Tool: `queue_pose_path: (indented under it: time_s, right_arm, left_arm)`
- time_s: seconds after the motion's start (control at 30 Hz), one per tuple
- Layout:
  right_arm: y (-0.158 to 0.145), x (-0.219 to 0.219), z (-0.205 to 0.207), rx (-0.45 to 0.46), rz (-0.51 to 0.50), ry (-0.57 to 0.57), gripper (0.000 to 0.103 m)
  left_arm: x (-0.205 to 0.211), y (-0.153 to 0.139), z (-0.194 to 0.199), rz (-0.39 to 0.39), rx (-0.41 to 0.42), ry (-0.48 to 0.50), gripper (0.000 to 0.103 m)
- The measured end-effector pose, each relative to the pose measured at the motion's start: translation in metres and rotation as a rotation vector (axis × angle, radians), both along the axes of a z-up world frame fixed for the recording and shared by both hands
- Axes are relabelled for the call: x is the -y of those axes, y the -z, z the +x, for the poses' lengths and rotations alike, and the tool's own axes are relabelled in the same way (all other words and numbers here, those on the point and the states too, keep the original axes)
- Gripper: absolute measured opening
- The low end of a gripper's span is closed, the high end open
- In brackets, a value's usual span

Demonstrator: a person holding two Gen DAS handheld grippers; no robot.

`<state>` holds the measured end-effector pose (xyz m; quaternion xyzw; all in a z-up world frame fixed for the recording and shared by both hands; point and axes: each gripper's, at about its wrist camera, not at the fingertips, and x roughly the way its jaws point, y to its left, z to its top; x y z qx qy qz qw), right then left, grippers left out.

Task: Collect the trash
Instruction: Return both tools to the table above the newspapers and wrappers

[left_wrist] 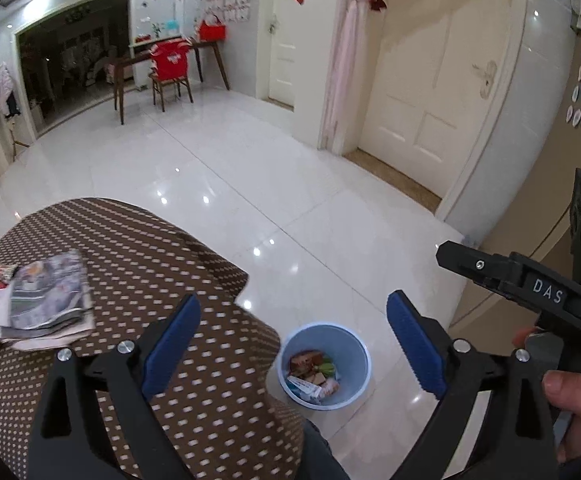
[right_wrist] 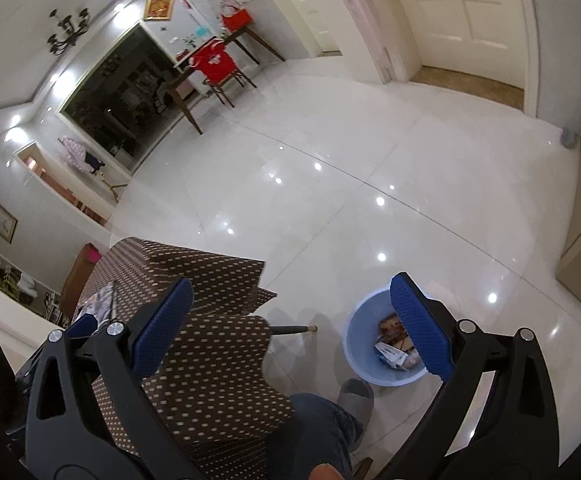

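The blue bin (left_wrist: 325, 366) stands on the white tiled floor (left_wrist: 250, 184) just beside the corner of the table, with wrappers and a small carton (left_wrist: 310, 390) lying in its bottom. In the right wrist view the bin (right_wrist: 360, 344) sits near a grey slipper (right_wrist: 355, 394) and a denim-clad knee. The table's brown dotted cloth (left_wrist: 158, 248) hangs over the edge closest to the bin; a stack of magazines (left_wrist: 50, 296) lies on the cloth toward its far side, well apart from the bin. Beyond the bin the floor runs wide and bare up to a cream door (left_wrist: 430, 92) and a distant chair with a red cover (left_wrist: 169, 60).

The only readable writing is "DAS" on the other tool's black body (left_wrist: 546, 290).

The left gripper (left_wrist: 290, 344) tilts downward, fingers spread wide with nothing between them. The right gripper (right_wrist: 290, 328) also points down, its blue pads (right_wrist: 418, 328) wide apart and empty, one overlapping the bin in view. A hand (left_wrist: 578, 404) grips the tool's handle at the frame edge.
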<state>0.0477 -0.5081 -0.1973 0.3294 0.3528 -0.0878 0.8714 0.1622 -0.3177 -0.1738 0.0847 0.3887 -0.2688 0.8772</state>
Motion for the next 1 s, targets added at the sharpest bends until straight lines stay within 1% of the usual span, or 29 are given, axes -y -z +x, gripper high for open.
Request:
queue_pose_path:
  time_s: [0.2, 0.5, 0.7, 0.83, 1.0]
  right_arm:
    - [-0.026, -0.032, 0.009, 0.034, -0.040, -0.053, 0.097]
    - [-0.056, -0.094, 0.033, 0.080, -0.098, -0.166, 0.097]
    - [-0.067, -0.139, 0.051, 0.102, -0.118, -0.255, 0.097]
    - [-0.071, -0.173, 0.064, 0.111, -0.136, -0.319, 0.097]
    - [-0.071, -0.209, 0.076, 0.112, -0.157, -0.388, 0.097]
  left_arm:
    - [-0.039, -0.014, -0.005, -0.018, 0.038, -0.043, 0.093]
    - [-0.110, -0.031, -0.008, -0.047, 0.079, -0.145, 0.093]
    - [-0.162, -0.037, -0.009, -0.056, 0.103, -0.227, 0.093]
    - [-0.199, -0.036, -0.010, -0.062, 0.109, -0.284, 0.093]
    - [-0.241, -0.030, -0.012, -0.053, 0.112, -0.350, 0.093]
